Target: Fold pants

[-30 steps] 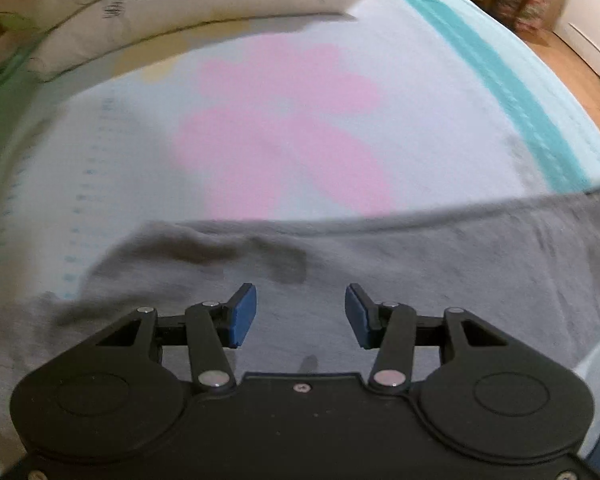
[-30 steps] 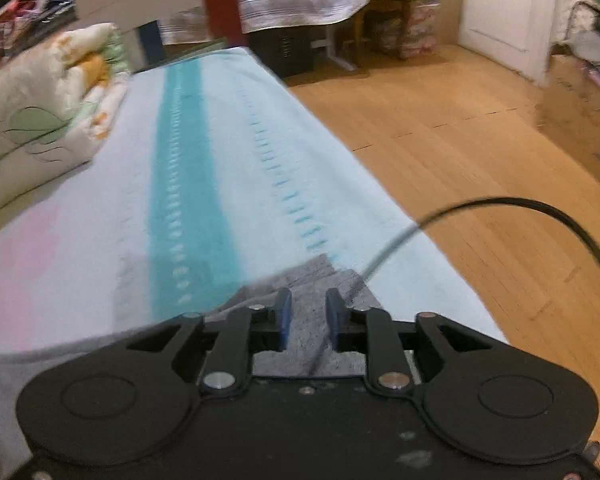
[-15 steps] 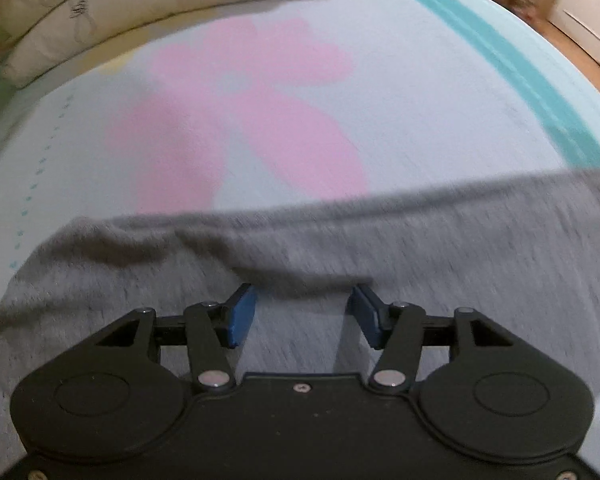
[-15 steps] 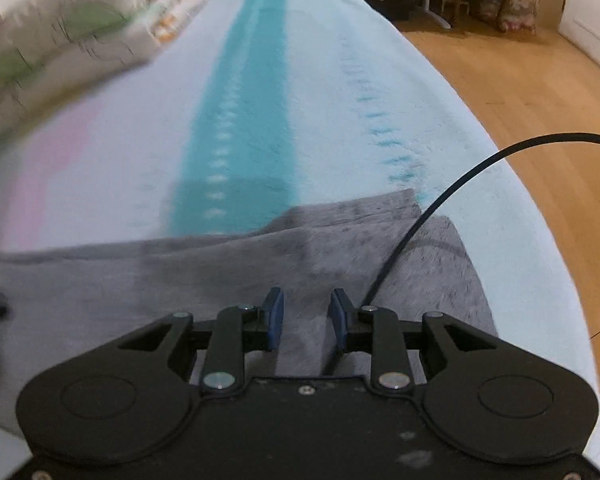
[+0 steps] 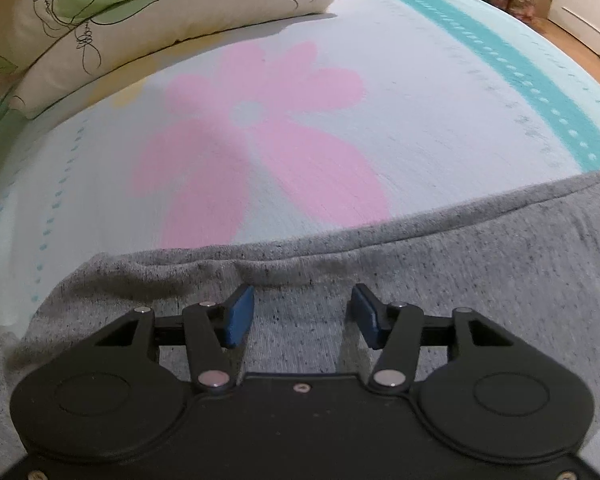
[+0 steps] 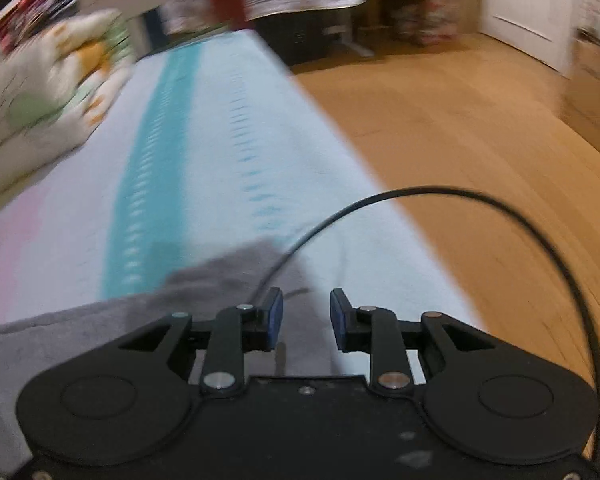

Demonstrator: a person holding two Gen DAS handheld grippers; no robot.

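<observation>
On the flower-print bed (image 5: 440, 92) your gray pants (image 5: 480, 272) lie spread flat for folding, and both your left gripper (image 5: 302, 306) and right gripper (image 6: 306, 314) hover over them, fingers apart and gripping nothing.

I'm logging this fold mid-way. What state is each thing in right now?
pants: gray, lying flat on the bed, far edge rumpled, in no gripper
left gripper: open, over the pants
right gripper: open, by the pants' end
quilt: folded, at the bed's far side
cable: looped above the right gripper
</observation>
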